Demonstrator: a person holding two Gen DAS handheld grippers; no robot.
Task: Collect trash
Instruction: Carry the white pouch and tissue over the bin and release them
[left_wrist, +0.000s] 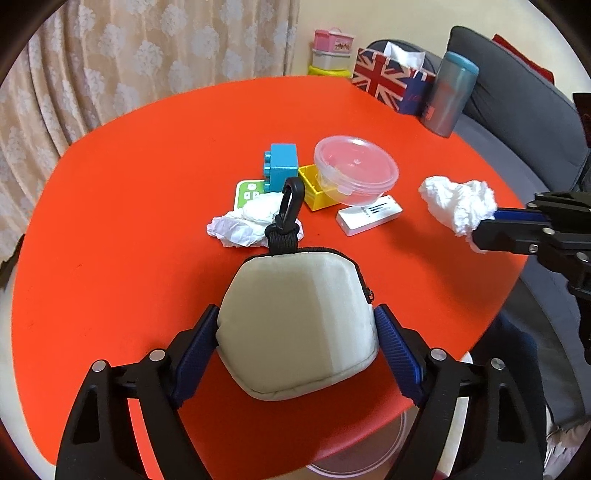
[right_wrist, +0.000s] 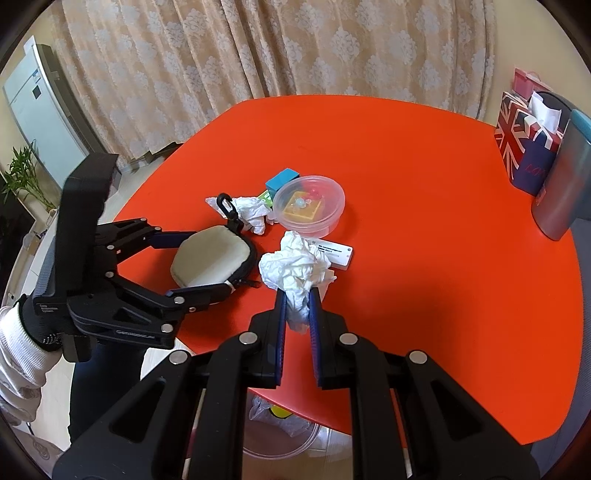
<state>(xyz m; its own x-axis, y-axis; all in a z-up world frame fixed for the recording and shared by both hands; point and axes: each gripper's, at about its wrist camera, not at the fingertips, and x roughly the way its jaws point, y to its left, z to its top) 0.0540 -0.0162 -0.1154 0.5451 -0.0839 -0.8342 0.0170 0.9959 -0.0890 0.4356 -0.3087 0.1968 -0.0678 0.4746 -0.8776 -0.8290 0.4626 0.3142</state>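
A beige zip pouch with a black clip lies near the front edge of the red table. My left gripper straddles it, and both blue pads touch its sides. In the right wrist view the same pouch sits between the left gripper's fingers. My right gripper is shut on a crumpled white tissue, held just above the table; the left wrist view shows that tissue at the right. A second crumpled tissue lies on the table beyond the pouch's clip.
A clear plastic bowl rests on a yellow block beside a blue block and a white flat device. A Union Jack bag and a blue-grey canister stand at the far right. A clear bin holding trash sits under the table's front edge.
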